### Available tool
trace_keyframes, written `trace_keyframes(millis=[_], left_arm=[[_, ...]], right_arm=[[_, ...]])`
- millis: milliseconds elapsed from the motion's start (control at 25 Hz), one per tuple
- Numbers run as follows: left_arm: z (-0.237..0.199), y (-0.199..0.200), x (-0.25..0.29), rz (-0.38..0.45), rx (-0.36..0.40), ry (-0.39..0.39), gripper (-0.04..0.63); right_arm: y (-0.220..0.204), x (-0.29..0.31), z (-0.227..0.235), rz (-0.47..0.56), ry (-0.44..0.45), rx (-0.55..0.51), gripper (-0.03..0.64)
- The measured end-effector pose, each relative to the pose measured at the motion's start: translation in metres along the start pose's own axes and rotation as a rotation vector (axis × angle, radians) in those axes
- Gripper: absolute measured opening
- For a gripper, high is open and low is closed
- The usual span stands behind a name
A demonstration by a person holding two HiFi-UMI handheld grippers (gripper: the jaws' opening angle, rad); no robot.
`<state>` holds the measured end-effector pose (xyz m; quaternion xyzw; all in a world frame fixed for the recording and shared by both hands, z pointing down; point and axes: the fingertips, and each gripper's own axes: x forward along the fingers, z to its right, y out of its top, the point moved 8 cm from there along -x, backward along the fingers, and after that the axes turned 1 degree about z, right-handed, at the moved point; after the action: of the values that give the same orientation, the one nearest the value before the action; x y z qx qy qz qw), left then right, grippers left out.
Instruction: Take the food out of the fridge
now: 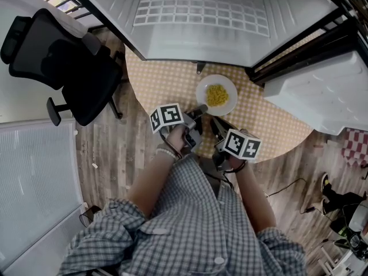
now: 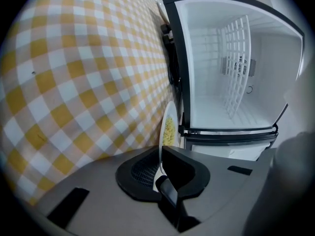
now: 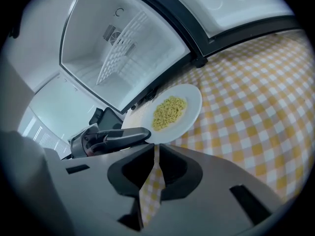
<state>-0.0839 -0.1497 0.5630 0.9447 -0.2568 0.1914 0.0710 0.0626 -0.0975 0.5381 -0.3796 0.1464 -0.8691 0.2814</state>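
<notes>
Head view: looks down on two forearms reaching forward side by side over a round table [image 1: 161,85] in yellow checked cloth. Left gripper [image 1: 201,108] angled to the right, tip touching the near rim of one white plate [image 1: 230,103]. Right gripper [image 1: 216,125] just behind and to the right of it, pointed forward-left, apart from the plate.

Left gripper view: jaws pinched on the plate's rim, plate edge-on straight ahead of the claw.

Right gripper view: jaws drawn almost together, only a thin slit with checked cloth showing through, nothing held. Plate just ahead of this claw, the other claw's finger at its left rim.

On the plate, one heap of yellow food [image 1: 217,95], out on the table. Beyond both claws, one fridge [image 1: 109,22] with its door open, white inside, with one wire shelf [image 1: 201,7]. One black office chair [image 1: 63,62] far to the left of the left claw.
</notes>
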Motion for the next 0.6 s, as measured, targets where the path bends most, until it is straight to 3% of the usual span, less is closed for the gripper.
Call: trace_keyframes(millis=[120,320,480,600], left_arm=[[0.004,0.001,0.001,-0.024,0.047,0.011,0.027],[0.01,0.0,0.001,-0.094,0.123,0.015,0.114],[0.012,-0.003,-0.004,-0.147,0.221,0.079,0.115],[0.013,-0.005,-0.011,-0.16,0.286,0.14,0.079]], right_arm=[[0.002,0.003,0.001,-0.003,0.002,0.032,0.032],[0.004,0.005,0.002,0.016,-0.008,0.06,0.032],[0.007,0.006,0.002,0.028,-0.015,0.055,0.032],[0.009,0.004,0.0,0.032,-0.025,0.011,0.032]])
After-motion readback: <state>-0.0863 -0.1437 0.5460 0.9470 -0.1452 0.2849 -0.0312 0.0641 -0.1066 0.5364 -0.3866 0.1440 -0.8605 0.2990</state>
